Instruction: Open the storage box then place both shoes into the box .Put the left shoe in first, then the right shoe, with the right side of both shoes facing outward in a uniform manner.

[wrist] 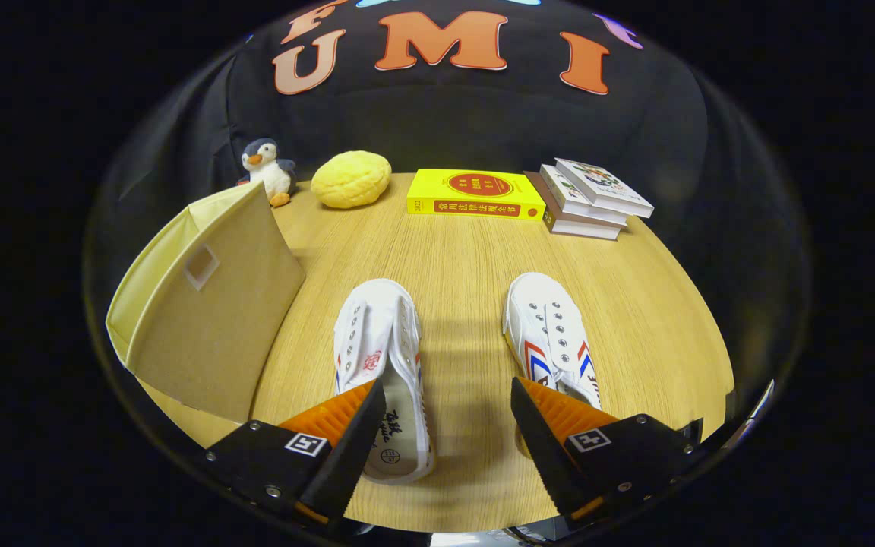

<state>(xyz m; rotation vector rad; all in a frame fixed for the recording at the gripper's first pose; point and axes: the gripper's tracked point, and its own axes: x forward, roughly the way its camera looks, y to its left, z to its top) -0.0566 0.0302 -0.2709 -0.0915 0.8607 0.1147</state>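
Two white shoes: one [384, 357] by left finger, other [551, 342] by right. One storage box [210, 311] left of fingers. Beyond fingers: one penguin toy [266, 171], one yellow cushion [351, 178], one yellow book [475, 194], three stacked books [589, 199] (fanned). Gripper [445, 418] fingers apart.

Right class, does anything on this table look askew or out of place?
The storage box stands tilted, its lid still shut. The two shoes, left shoe and right shoe, lie apart, toes splayed slightly. The gripper hovers open above them, holding nothing.
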